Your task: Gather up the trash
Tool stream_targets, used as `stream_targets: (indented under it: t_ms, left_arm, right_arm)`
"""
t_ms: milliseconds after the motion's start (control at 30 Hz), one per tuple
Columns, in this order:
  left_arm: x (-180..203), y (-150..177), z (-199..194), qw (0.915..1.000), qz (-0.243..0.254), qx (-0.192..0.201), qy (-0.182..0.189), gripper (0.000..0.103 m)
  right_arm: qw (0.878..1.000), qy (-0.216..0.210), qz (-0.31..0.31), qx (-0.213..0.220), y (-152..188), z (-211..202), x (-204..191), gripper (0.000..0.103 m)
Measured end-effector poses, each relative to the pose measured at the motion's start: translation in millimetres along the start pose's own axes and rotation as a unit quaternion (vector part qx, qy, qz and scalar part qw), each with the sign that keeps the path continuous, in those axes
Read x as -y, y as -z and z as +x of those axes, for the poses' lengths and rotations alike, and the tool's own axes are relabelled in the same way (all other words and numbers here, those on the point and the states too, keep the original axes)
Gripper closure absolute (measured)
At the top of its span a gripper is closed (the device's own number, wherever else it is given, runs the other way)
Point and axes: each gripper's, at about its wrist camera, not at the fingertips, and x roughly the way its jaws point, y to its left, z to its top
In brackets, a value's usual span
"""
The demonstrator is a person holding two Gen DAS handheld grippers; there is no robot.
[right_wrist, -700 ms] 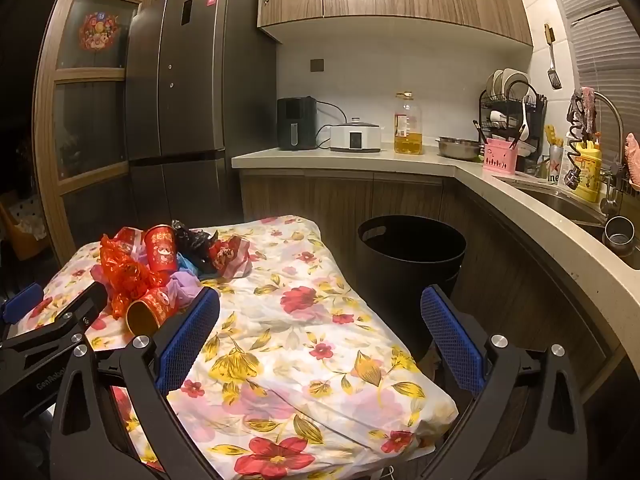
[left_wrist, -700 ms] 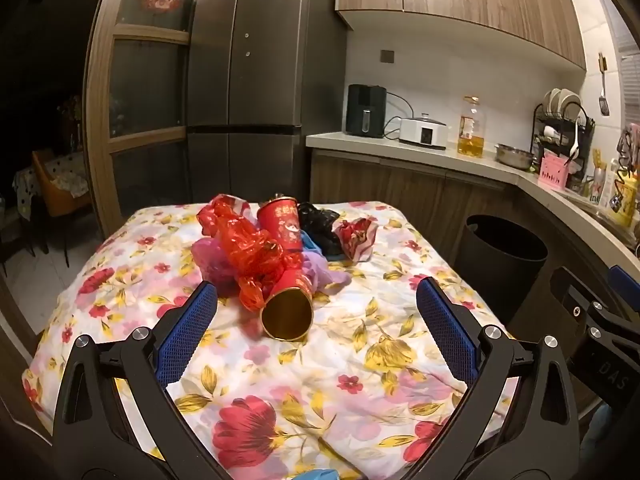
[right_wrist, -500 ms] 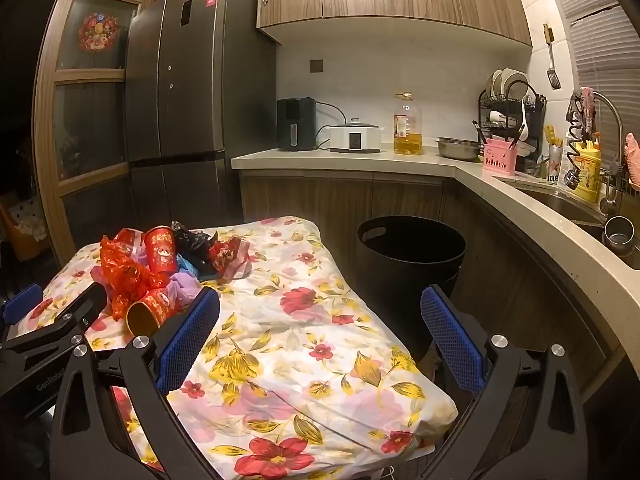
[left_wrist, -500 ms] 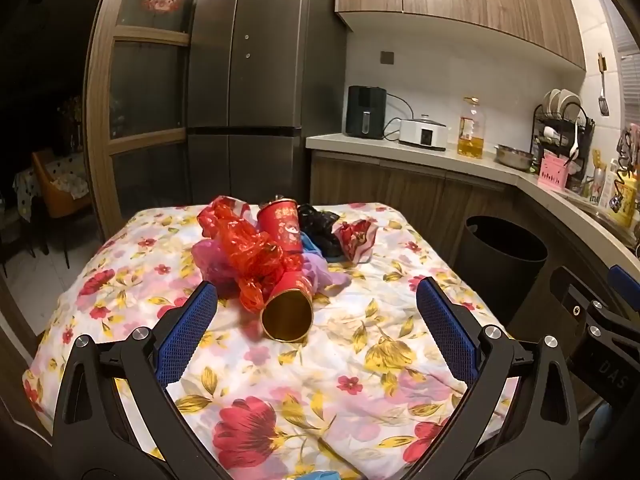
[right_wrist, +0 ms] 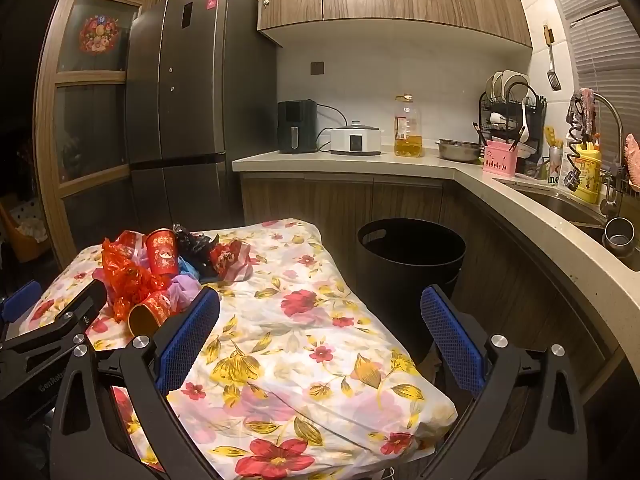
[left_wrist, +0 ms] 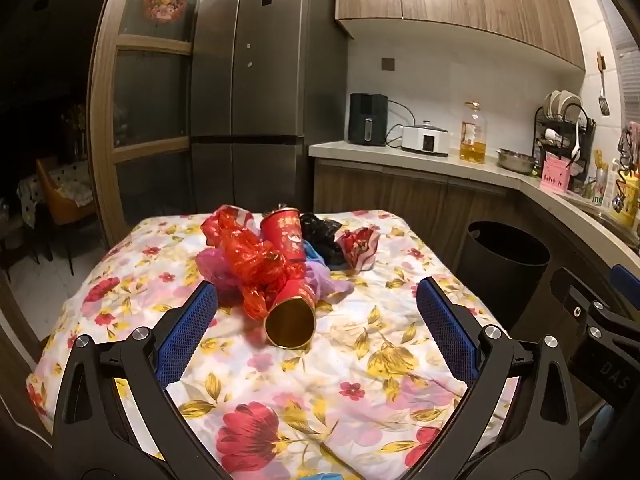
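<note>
Red tipped cup lies on the floral table beside crumpled wrappers, bin apparently empty; left gripper and right gripper, both spread, should straddle the cup's rim squarely.

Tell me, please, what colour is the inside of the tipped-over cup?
Gold inside the tipped-over cup, best seen in the left wrist view.

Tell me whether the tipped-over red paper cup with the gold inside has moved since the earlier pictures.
No. The tipped-over red paper cup lies at the same spot against the floral tablecloth.

Bare floral tablecloth lies before the trash pile — black bin apparently just beside the table.
</note>
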Motion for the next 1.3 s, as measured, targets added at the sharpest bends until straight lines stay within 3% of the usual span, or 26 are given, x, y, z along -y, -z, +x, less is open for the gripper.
stream_targets:
  t_ms: [1300]
  left_arm:
    - [4.4, 1.4, 1.8, 0.9998, 0.0, -0.001, 0.017, 0.005]
  right_arm:
    - [1.0, 0.0, 0.002, 0.004, 1.2, 0.6, -0.9, 0.005]
